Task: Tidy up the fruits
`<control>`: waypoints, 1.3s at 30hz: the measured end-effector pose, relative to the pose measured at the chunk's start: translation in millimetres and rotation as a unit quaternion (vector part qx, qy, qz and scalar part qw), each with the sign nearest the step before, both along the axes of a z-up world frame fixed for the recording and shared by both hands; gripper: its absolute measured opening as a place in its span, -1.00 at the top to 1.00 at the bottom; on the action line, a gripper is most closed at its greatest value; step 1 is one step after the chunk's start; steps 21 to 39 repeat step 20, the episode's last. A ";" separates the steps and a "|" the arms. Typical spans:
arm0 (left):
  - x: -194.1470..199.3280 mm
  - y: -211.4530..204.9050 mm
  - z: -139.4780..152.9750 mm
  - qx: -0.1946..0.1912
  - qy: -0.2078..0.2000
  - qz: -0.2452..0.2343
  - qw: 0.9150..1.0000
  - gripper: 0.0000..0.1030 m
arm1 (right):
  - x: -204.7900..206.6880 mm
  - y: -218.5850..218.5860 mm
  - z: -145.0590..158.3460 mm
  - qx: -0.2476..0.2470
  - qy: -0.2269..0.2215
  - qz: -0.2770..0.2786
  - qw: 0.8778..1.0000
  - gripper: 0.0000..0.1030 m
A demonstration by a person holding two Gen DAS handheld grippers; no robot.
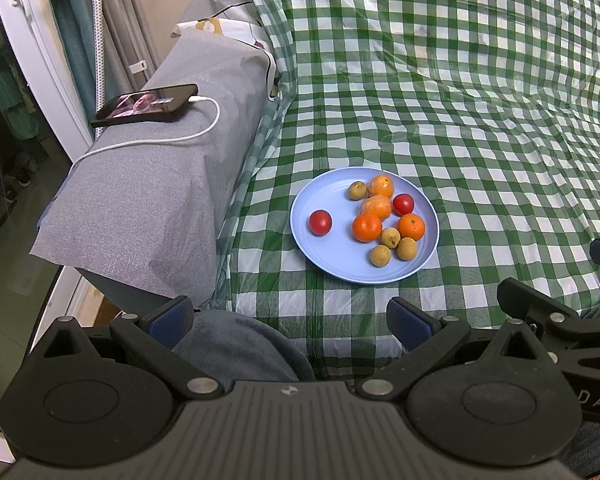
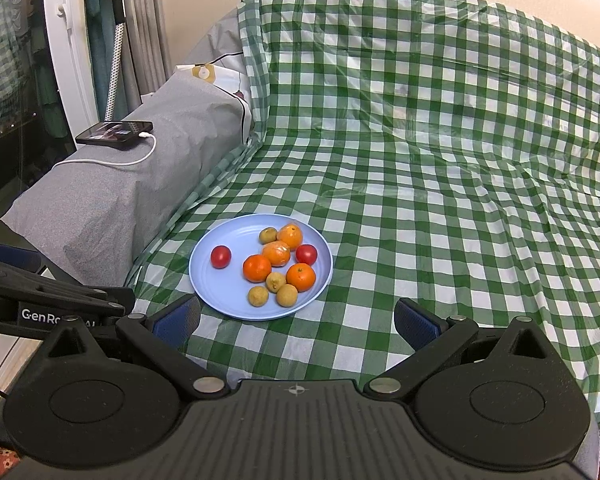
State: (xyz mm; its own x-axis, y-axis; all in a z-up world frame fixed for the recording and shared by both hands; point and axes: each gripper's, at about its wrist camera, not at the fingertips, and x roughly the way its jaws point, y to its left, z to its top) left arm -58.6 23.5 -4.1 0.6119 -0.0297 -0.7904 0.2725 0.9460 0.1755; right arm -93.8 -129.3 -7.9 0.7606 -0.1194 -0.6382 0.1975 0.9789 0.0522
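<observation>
Left gripper [image 1: 290, 322] jaws wide apart, empty; right gripper [image 2: 296, 322] likewise, empty. Both short of plate [image 2: 208, 276], not touching. Blue plate flat on green checked cloth [image 2: 420, 168], near grey armrest [image 1: 172, 168]. On plate: oranges [image 2: 257, 268], tomatoes [image 2: 220, 257], small tan fruits [image 2: 258, 296], kind unclear. All round, no long axis. Phone [image 1: 146, 105] with cable on armrest, screen unreadable.
</observation>
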 end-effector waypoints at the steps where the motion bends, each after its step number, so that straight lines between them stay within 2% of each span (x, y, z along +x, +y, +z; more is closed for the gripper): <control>1: -0.1 -0.1 0.0 0.000 0.000 0.000 1.000 -0.99 | 0.2 -0.2 -0.1 0.000 0.000 0.000 1.000 -0.98; 39: -0.8 -1.4 -3.1 0.008 -0.005 -0.002 1.000 -0.99 | 0.2 -0.9 -0.5 0.001 0.000 0.000 1.000 -0.98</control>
